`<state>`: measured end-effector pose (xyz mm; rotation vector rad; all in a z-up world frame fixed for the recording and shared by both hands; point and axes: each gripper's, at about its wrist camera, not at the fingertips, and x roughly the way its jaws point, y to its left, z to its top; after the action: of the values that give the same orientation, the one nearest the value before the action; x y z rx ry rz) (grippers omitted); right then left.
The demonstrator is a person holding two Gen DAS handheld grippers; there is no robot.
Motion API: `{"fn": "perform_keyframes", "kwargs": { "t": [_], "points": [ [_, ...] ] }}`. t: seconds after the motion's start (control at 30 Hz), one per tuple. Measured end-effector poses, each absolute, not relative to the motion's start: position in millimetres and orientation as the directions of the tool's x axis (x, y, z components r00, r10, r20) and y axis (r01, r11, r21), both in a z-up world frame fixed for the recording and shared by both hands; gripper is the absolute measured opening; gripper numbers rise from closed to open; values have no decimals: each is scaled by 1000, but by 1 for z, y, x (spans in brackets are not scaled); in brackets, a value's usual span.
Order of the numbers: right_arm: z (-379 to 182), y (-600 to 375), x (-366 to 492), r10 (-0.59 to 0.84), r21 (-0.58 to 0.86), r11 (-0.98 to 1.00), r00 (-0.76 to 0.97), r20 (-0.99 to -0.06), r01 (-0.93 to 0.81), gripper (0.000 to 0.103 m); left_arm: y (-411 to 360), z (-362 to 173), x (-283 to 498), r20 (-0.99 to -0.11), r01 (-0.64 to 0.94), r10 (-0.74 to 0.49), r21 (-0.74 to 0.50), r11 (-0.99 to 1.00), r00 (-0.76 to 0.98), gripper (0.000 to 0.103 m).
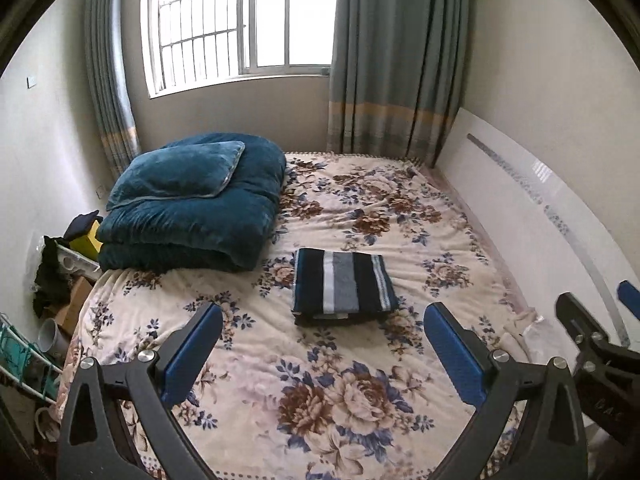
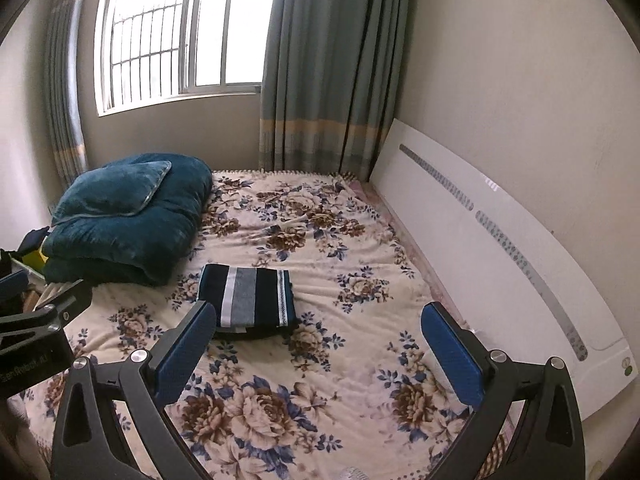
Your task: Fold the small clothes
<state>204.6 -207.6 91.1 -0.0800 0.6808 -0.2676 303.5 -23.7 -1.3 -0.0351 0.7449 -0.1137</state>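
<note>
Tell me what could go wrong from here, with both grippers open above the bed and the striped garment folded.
1. The striped garment already lies folded on the floral blanket; a pinch at one edge could lift only the top layer and undo the fold.
2. The blanket is soft and rumpled, so a low gripper could catch it along with the garment.
3. The left gripper and right gripper sit close side by side and could bump if both go for it.
</note>
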Motion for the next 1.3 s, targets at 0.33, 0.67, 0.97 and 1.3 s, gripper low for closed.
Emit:
{"fn": "perform_keyframes", "kwargs": {
  "t": [0.33, 0.67, 0.97, 1.3],
  "points": [
    [109, -206, 171, -244, -125, 969, 762, -599, 212, 103, -22, 10, 271, -663, 89, -112, -68, 994, 741, 103],
    [120, -205, 172, -225, -117, 974, 781, -583, 194, 103, -19, 12, 265, -660, 77, -99, -62, 995, 745, 103],
    [122, -202, 177, -217, -117, 976, 783, -583, 184, 103, -13, 19, 267, -656, 63, -86, -58, 996, 750, 103],
    [123, -205, 186, -196, -112, 981, 787, -584, 161, 103, -12, 24, 272, -651, 63, -85, -56, 996, 754, 103]
  ]
}}
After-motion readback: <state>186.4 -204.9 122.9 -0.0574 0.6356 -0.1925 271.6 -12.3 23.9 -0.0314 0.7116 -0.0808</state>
